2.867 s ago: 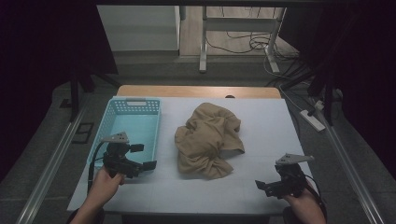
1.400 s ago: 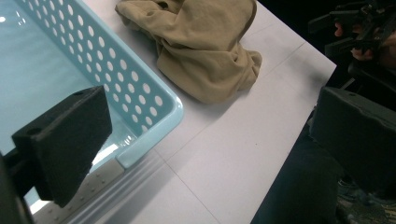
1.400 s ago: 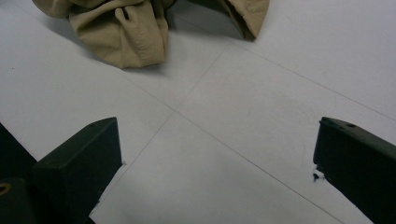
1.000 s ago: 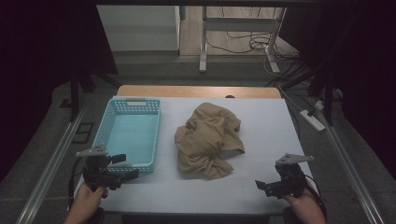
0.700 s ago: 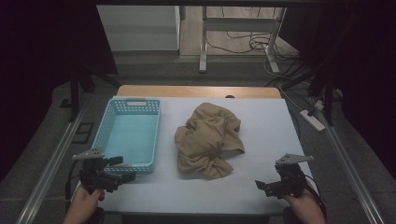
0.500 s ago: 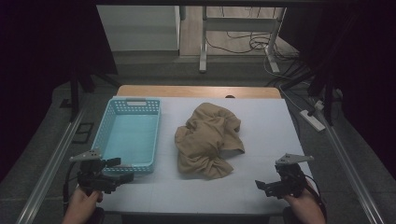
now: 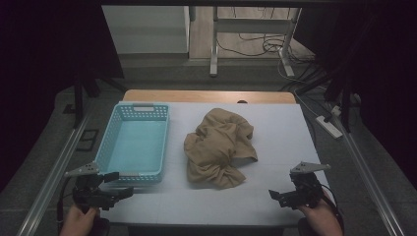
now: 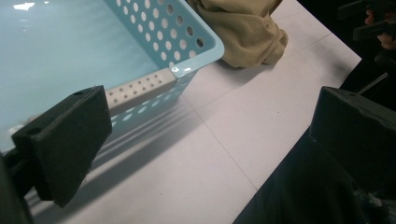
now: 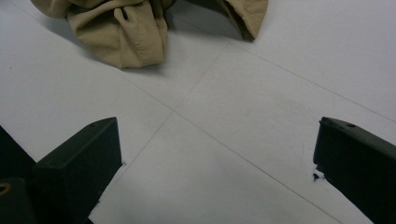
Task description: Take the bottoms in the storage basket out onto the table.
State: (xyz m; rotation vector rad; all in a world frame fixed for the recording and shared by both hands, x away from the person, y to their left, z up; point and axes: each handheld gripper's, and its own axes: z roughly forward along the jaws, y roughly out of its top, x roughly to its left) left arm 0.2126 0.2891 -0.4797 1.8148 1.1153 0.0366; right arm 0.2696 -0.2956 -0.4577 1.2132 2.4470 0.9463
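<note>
A crumpled tan garment (image 7: 219, 147) lies in the middle of the white table (image 7: 206, 204). Left of it stands an empty light-blue perforated basket (image 7: 135, 142). My left gripper (image 7: 119, 185) is open at the table's near left corner, just in front of the basket's near end. In the left gripper view, the basket's corner (image 8: 187, 56) and the garment (image 8: 247, 28) lie beyond the wide-apart jaws of the left gripper (image 8: 212, 116). My right gripper (image 7: 277, 196) is open near the front right edge. In the right gripper view it (image 9: 217, 140) hovers over bare table, the garment (image 9: 126, 32) ahead.
A wooden strip (image 7: 206, 96) borders the table's far edge. Metal rails (image 7: 54, 172) run along both sides. A white power strip (image 7: 328, 126) lies on the floor to the right, with cables and desk legs beyond the table.
My left gripper has drawn back from beside the basket toward the near left corner of the table. The right gripper, garment and basket have stayed put.
</note>
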